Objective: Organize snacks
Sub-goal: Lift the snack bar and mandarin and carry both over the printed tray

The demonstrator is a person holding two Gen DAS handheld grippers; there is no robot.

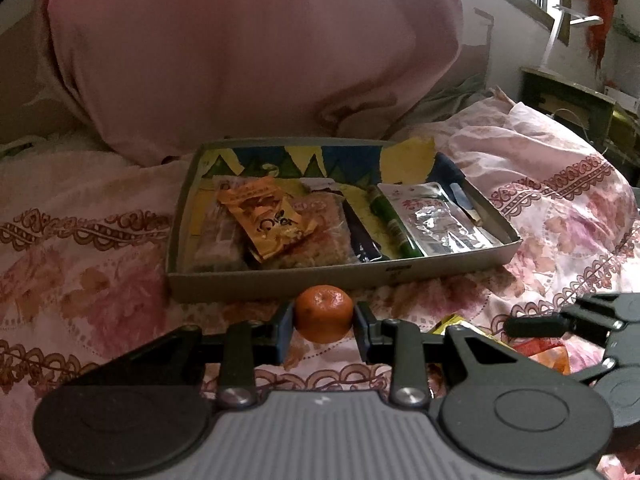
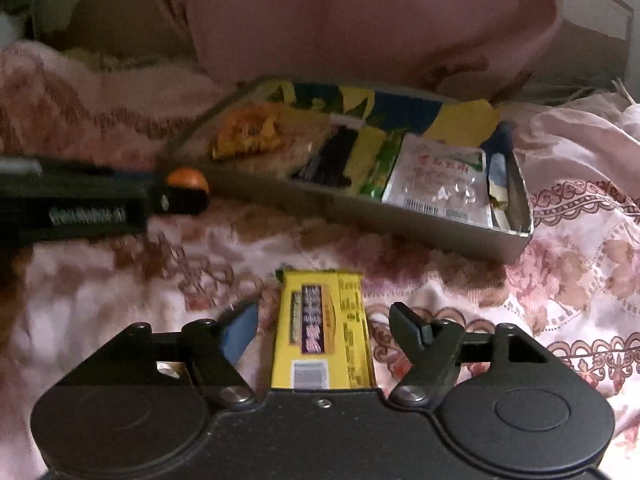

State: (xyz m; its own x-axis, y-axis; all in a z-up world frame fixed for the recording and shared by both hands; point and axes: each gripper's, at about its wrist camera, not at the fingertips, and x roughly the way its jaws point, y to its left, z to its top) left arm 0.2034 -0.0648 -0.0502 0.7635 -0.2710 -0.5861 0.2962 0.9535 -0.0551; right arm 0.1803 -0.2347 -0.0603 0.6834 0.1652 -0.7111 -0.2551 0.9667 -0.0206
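Note:
My left gripper (image 1: 324, 320) is shut on a small orange mandarin (image 1: 324, 314), just in front of the near wall of a shallow grey box (image 1: 280, 280). The box holds an orange packet (image 1: 268, 216), a green stick pack (image 1: 390, 220), a silver pouch (image 1: 436, 216) and other snacks. In the right wrist view the left gripper (image 2: 186, 192) with the mandarin (image 2: 186, 178) shows at the left, beside the box (image 2: 400, 224). My right gripper (image 2: 324, 324) is open over the bedspread; a yellow snack packet (image 2: 320, 328) lies between its blue pads, which stand apart from it.
A pink floral bedspread (image 1: 80, 240) covers the bed under everything. A large pink pillow (image 1: 240, 48) rises behind the box. The right gripper's black body (image 1: 592, 320) and some orange and yellow wrappers (image 1: 544, 354) sit at the right in the left wrist view. A dark side table (image 1: 568, 100) stands far right.

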